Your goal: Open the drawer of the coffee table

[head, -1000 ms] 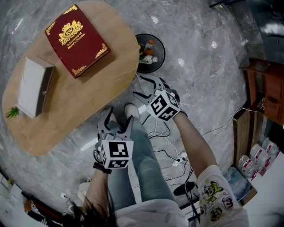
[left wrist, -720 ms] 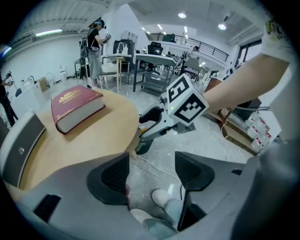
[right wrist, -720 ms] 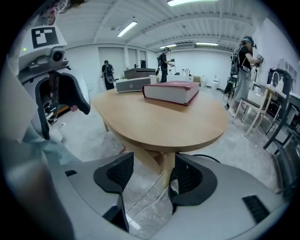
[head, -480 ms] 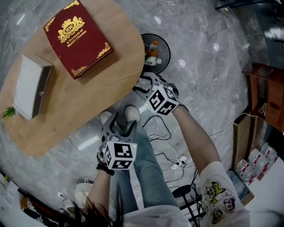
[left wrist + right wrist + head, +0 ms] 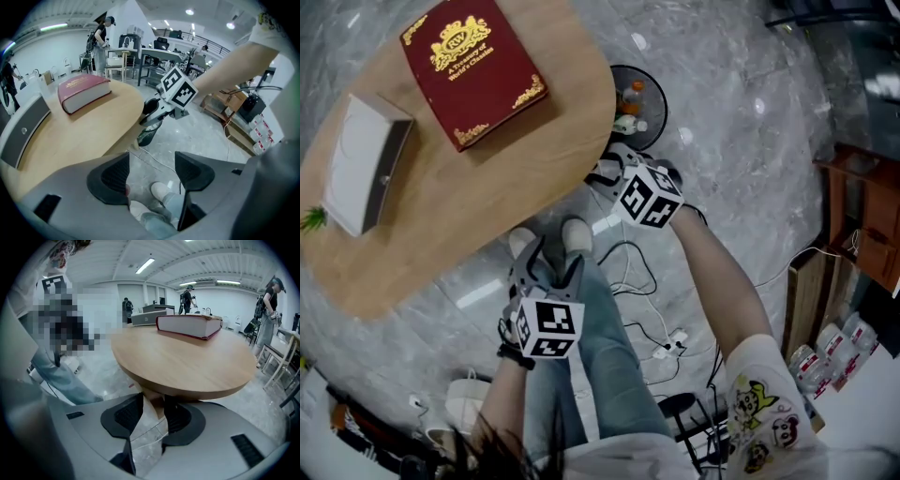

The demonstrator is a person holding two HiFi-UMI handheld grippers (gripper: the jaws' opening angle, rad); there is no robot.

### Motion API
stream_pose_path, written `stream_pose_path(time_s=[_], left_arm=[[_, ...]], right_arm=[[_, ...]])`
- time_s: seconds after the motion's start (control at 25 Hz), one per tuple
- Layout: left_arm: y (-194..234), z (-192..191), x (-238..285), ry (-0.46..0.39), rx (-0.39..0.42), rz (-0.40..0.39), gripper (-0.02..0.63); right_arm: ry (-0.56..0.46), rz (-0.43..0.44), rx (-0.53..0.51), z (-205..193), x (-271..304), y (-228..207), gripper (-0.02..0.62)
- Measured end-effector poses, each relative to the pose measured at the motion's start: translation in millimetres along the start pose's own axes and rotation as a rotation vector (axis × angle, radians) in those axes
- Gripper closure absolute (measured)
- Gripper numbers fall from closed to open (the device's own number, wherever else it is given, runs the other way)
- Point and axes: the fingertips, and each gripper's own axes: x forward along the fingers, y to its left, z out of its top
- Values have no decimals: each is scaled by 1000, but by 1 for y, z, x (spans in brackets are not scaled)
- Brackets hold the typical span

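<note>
The oval wooden coffee table (image 5: 487, 197) fills the upper left of the head view, with a red book (image 5: 473, 70) and a white and grey box (image 5: 361, 173) on it. My right gripper (image 5: 602, 173) reaches under the table's near rim. In the right gripper view its jaws (image 5: 152, 404) are closing around a wooden part (image 5: 154, 399) just below the tabletop (image 5: 187, 362); I cannot tell whether the pads touch it. My left gripper (image 5: 546, 251) hangs open over the person's legs, with nothing between its pads (image 5: 112, 176). No drawer front shows clearly.
A round black bin (image 5: 639, 105) with bottles stands on the marble floor beside the table. Cables and a power strip (image 5: 667, 344) lie near the person's shoes (image 5: 577, 232). A wooden cabinet (image 5: 862, 202) stands at the right. People and desks show far off.
The right gripper has moved up to the table's rim, and its jaws have narrowed. The left gripper has sunk a little over the legs.
</note>
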Motion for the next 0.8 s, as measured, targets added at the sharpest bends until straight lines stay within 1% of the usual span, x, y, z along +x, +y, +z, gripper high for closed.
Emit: stream_pose_path(time_s=[0.28, 0.44, 0.6, 0.8], left_arm=[[0, 2, -5, -1, 34, -3, 311], [6, -2, -6, 7, 29, 3, 311], [5, -5, -9, 13, 25, 2, 311], [4, -7, -9, 15, 32, 1, 311]], right_arm=[[-29, 23, -51, 0, -5, 0, 482], [-41, 45, -88, 0, -8, 0, 499], [-43, 69, -157, -1, -12, 4, 511], [-3, 93, -269, -4, -17, 10, 525]])
